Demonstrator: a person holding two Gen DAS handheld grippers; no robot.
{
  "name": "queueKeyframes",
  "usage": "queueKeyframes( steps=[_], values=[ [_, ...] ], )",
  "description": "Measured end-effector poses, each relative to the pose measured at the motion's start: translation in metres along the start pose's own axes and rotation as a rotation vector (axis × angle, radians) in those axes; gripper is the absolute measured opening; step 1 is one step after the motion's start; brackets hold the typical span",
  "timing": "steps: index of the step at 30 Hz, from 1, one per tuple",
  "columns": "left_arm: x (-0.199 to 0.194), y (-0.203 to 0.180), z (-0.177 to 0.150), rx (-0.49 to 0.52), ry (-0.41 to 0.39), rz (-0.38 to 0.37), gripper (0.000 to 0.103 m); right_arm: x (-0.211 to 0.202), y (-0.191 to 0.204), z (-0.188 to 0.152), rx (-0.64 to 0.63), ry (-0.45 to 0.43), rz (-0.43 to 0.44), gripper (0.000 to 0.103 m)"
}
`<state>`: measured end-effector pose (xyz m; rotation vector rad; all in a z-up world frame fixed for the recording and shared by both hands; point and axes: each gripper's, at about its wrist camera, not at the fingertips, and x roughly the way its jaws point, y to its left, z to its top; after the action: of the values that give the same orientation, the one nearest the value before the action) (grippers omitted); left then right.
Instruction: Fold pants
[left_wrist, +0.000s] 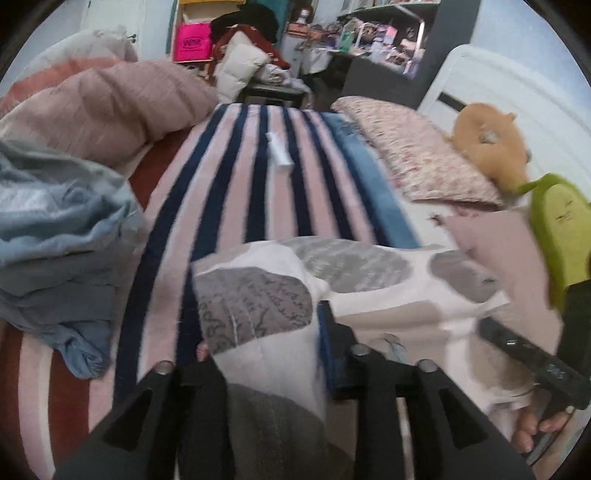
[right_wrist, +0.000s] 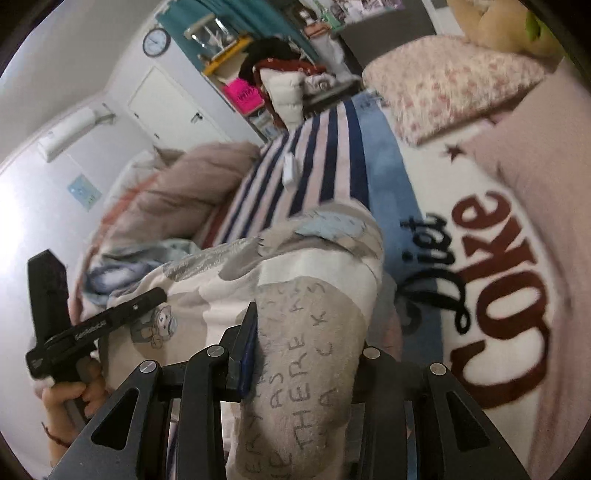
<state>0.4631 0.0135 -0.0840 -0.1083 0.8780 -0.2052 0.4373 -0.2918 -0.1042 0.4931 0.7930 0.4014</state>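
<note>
The pants (left_wrist: 369, 280) are white fleece with grey and beige patches and handwritten letters. They are held up over the striped blanket (left_wrist: 258, 177). My left gripper (left_wrist: 266, 354) is shut on a fold of the pants, cloth bunched between its fingers. My right gripper (right_wrist: 303, 347) is shut on another part of the pants (right_wrist: 295, 295), lettered patch draped between the fingers. Each view shows the other gripper's black handle at its edge, at the right in the left wrist view (left_wrist: 532, 362) and at the left in the right wrist view (right_wrist: 74, 325).
A blue-grey garment pile (left_wrist: 55, 240) lies left on the bed. A pink duvet (left_wrist: 110, 107) is behind it. A floral pillow (left_wrist: 424, 155), plush toys (left_wrist: 491, 140) and a "Diet Coke" blanket (right_wrist: 480, 288) lie right. A small white tube (left_wrist: 279, 151) rests on the stripes.
</note>
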Motion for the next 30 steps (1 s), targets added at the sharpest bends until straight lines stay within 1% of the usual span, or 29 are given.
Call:
queueKeyframes(
  steps=[2, 3, 4, 5, 6, 8, 9, 10, 11, 12, 13, 14, 15, 17, 18, 19, 20, 21, 22, 23, 25, 27, 29, 30],
  values=[
    [0.009, 0.011, -0.004, -0.023, -0.004, 0.000, 0.039, 0.007, -0.006, -0.005, -0.032, -0.029, -0.004, 0.029],
    [0.012, 0.015, -0.007, -0.043, 0.000, -0.001, 0.042, 0.008, -0.009, -0.006, -0.035, -0.038, 0.002, 0.029],
    [0.014, 0.018, -0.010, -0.049, 0.002, 0.003, 0.049, 0.009, -0.012, -0.007, -0.023, -0.038, 0.012, 0.030],
    [0.015, 0.018, -0.011, -0.040, 0.007, 0.016, 0.055, 0.009, -0.013, -0.007, -0.012, -0.034, 0.019, 0.030],
    [0.013, 0.017, -0.012, -0.020, 0.006, 0.028, 0.057, 0.008, -0.014, -0.007, -0.009, -0.027, 0.024, 0.030],
    [0.004, 0.014, -0.010, 0.019, -0.007, 0.050, 0.059, 0.003, -0.012, -0.008, -0.029, -0.005, 0.015, 0.031],
    [-0.005, 0.011, -0.009, 0.038, -0.024, 0.062, 0.059, -0.001, -0.008, -0.009, -0.037, 0.005, 0.002, 0.034],
    [-0.014, 0.009, -0.007, 0.061, -0.050, 0.083, 0.059, -0.006, -0.005, -0.009, -0.042, 0.009, -0.017, 0.041],
    [-0.024, 0.008, -0.005, 0.075, -0.075, 0.103, 0.059, -0.017, -0.002, -0.009, -0.047, -0.005, -0.067, 0.047],
    [-0.038, 0.005, -0.003, 0.096, -0.103, 0.119, 0.059, -0.024, 0.000, -0.009, -0.052, -0.023, -0.097, 0.050],
    [-0.044, 0.006, 0.000, 0.098, -0.116, 0.123, 0.059, -0.038, 0.005, -0.009, -0.075, -0.068, -0.146, 0.050],
    [-0.055, 0.007, 0.002, 0.085, -0.139, 0.116, 0.059, -0.049, 0.010, -0.010, -0.105, -0.101, -0.163, 0.050],
    [-0.064, 0.009, 0.003, 0.063, -0.158, 0.084, 0.059, -0.056, 0.014, -0.010, -0.124, -0.117, -0.168, 0.050],
    [-0.075, 0.011, 0.002, 0.031, -0.175, -0.008, 0.059, -0.072, 0.020, -0.012, -0.143, -0.161, -0.138, 0.050],
    [-0.074, 0.009, 0.000, 0.034, -0.159, -0.046, 0.059, -0.077, 0.022, -0.014, -0.141, -0.173, -0.092, 0.050],
    [-0.070, 0.005, -0.002, 0.049, -0.142, -0.061, 0.059, -0.077, 0.022, -0.015, -0.139, -0.168, -0.062, 0.050],
    [-0.065, 0.001, -0.007, 0.073, -0.124, -0.056, 0.059, -0.074, 0.024, -0.018, -0.140, -0.147, -0.026, 0.050],
    [-0.058, -0.003, -0.012, 0.096, -0.104, -0.046, 0.059, -0.070, 0.025, -0.021, -0.141, -0.132, -0.008, 0.050],
    [-0.048, -0.005, -0.019, 0.117, -0.079, -0.056, 0.059, -0.064, 0.025, -0.025, -0.141, -0.111, 0.002, 0.050],
    [-0.041, -0.006, -0.022, 0.119, -0.065, -0.066, 0.059, -0.058, 0.025, -0.027, -0.143, -0.097, -0.006, 0.050],
    [-0.021, -0.002, -0.033, 0.105, -0.015, -0.069, 0.059, -0.047, 0.021, -0.036, -0.150, -0.090, -0.064, 0.051],
    [-0.001, 0.006, -0.044, 0.052, 0.036, -0.088, 0.064, -0.040, 0.013, -0.041, -0.154, -0.084, -0.119, 0.051],
    [0.008, 0.012, -0.051, 0.002, 0.043, -0.124, 0.069, -0.034, 0.009, -0.043, -0.154, -0.068, -0.140, 0.051],
    [0.010, 0.013, -0.053, -0.014, 0.038, -0.135, 0.069, -0.033, 0.007, -0.043, -0.156, -0.065, -0.149, 0.051]
  ],
)
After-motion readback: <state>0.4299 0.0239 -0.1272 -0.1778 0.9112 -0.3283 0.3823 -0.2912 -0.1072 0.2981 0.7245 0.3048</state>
